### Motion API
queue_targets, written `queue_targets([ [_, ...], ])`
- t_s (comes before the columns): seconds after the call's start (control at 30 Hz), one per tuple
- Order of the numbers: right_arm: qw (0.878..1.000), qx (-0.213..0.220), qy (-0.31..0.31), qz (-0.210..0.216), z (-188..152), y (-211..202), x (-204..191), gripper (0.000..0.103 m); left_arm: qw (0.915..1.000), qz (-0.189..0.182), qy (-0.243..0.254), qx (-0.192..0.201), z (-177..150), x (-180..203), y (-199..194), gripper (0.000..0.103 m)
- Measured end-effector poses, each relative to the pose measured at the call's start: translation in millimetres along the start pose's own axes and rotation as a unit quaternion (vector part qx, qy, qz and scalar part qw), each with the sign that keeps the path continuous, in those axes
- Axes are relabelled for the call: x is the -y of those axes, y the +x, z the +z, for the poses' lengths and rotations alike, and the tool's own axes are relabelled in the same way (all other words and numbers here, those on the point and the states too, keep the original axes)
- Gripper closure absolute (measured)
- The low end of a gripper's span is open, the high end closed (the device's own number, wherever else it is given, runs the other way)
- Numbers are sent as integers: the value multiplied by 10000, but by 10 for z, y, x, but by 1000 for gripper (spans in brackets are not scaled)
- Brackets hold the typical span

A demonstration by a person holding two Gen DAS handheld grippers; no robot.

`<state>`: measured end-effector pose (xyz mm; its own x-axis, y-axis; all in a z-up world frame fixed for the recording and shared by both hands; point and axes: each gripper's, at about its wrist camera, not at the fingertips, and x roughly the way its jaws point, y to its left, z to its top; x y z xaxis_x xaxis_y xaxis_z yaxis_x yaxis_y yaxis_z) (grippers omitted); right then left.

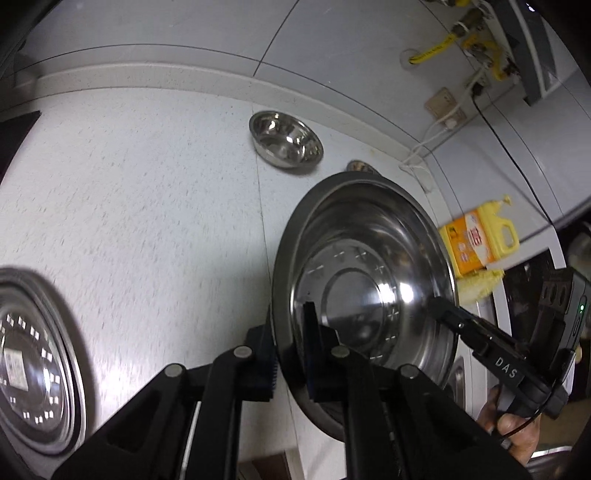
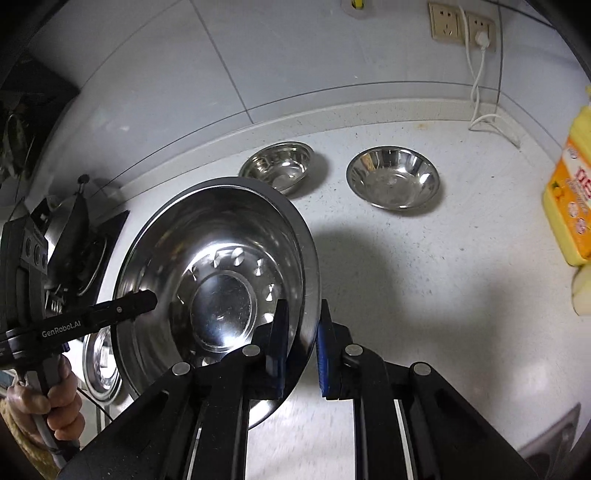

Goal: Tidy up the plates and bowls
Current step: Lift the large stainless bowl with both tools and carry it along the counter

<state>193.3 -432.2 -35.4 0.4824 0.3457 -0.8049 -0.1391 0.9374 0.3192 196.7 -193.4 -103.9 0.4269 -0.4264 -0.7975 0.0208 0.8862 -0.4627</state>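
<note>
Both grippers hold one large steel bowl (image 1: 365,280) above the white counter. My left gripper (image 1: 291,354) is shut on its left rim. My right gripper (image 2: 301,343) is shut on its right rim, and the bowl (image 2: 218,280) tilts toward the camera in the right wrist view. Each gripper's fingertip shows in the other's view, clamped on the opposite rim. Two small steel bowls (image 2: 277,166) (image 2: 393,177) sit at the back of the counter; one of them (image 1: 286,138) shows in the left wrist view. A steel plate (image 1: 33,365) lies at the left.
A yellow detergent bottle (image 1: 480,236) and a yellow sponge (image 1: 476,288) stand at the right by the sink (image 1: 524,280). A stove (image 2: 85,254) sits at the left. Wall sockets (image 2: 461,26) with cords (image 2: 476,74) are at the back wall.
</note>
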Motion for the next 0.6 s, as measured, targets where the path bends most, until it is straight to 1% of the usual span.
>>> queue_targets([
  [0.13,10000,28,-75,-13,-242,-147,-122,91,9999,-17,80,-89,-353,-34,-147,93],
  [0.2,9998,-13,-185,-78,-407,-185,-189,90,9998,10,92,-165,-516,-61,-149,92],
  [0.3,9996,-136,-218,-105,-598,-160,-201,90,9995,59,102,-292,-666,-80,-63,92],
  [0.43,9994,-284,-131,-131,-763,-65,-125,90,9990,132,51,-432,-844,-135,122,92],
  [0.6,9986,-475,-25,-228,-902,101,26,90,9981,166,-59,-589,-939,-157,360,92],
])
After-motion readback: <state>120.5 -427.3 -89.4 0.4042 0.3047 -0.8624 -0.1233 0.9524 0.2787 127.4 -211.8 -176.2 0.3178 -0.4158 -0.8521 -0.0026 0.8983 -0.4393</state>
